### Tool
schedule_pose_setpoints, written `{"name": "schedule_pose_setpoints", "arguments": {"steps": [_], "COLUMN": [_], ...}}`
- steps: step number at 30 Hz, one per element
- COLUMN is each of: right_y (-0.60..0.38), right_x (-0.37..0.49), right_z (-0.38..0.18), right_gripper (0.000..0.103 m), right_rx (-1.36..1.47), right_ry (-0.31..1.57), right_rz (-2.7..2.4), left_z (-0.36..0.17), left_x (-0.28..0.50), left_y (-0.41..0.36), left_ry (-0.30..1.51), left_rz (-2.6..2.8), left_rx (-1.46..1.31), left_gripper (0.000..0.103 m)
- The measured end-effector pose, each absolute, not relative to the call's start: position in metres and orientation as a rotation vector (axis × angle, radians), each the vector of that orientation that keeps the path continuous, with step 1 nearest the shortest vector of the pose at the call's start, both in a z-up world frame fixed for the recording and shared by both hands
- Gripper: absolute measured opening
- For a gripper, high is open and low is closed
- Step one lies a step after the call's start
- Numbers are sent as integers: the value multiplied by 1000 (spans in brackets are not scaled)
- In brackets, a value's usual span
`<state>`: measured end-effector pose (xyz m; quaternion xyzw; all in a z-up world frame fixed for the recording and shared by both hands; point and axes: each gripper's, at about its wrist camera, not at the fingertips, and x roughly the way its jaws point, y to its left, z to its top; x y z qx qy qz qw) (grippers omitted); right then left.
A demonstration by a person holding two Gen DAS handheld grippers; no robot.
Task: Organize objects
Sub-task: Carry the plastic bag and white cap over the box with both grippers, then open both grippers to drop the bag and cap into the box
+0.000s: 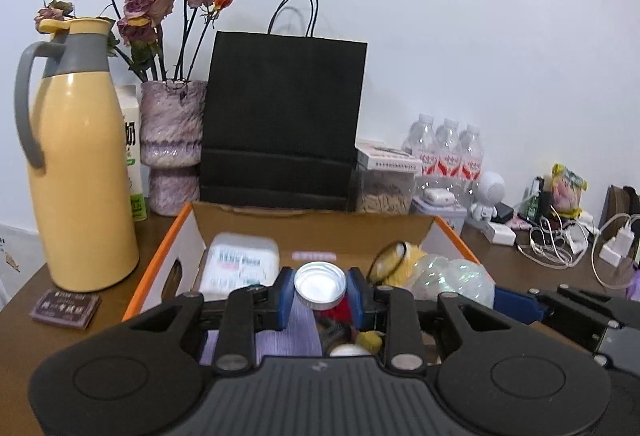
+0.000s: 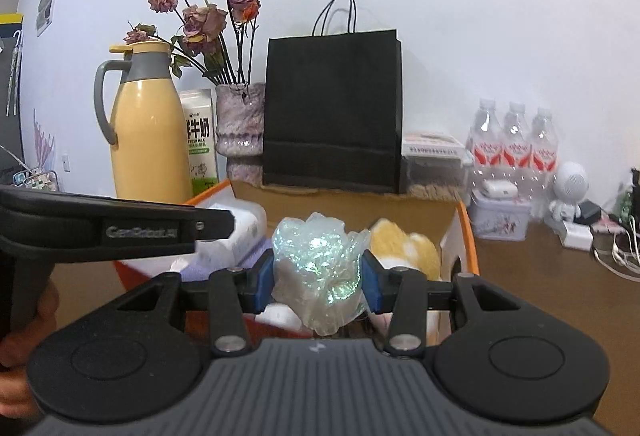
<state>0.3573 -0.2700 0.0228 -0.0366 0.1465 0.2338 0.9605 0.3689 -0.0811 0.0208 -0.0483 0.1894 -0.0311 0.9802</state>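
Observation:
My left gripper is shut on a small silver metal cap, held above an open cardboard box with orange edges. Inside the box lie a white packet, a yellow plush thing and purple cloth. My right gripper is shut on a crumpled iridescent clear wrapper, held over the same box. The wrapper and the right gripper's blue pad show at the right of the left wrist view. The left gripper's body crosses the left of the right wrist view, a hand below it.
On the brown table behind the box stand a yellow thermos jug, a milk carton, a vase of dried roses, a black paper bag, a clear container, three water bottles, a white figurine and tangled chargers.

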Motion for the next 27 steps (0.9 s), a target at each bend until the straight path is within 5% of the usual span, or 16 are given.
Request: {"name": "schedule_pose_setpoints", "arguments": {"steps": [22, 25, 27], "right_y": [-237, -237, -239], "right_x": [447, 452, 453], "right_z": [25, 23, 23], "right_gripper": [45, 57, 71], "right_rx": [-124, -127, -118], "right_ry": [298, 313, 314], "right_rz": [467, 462, 443], "left_z": [28, 26, 25], "left_x": [456, 461, 463], "left_y": [-69, -69, -69], "left_ry": [348, 355, 356], "left_rz": [-82, -60, -49], "left_rx": [-41, -23, -12], "left_gripper": [27, 29, 39]}}
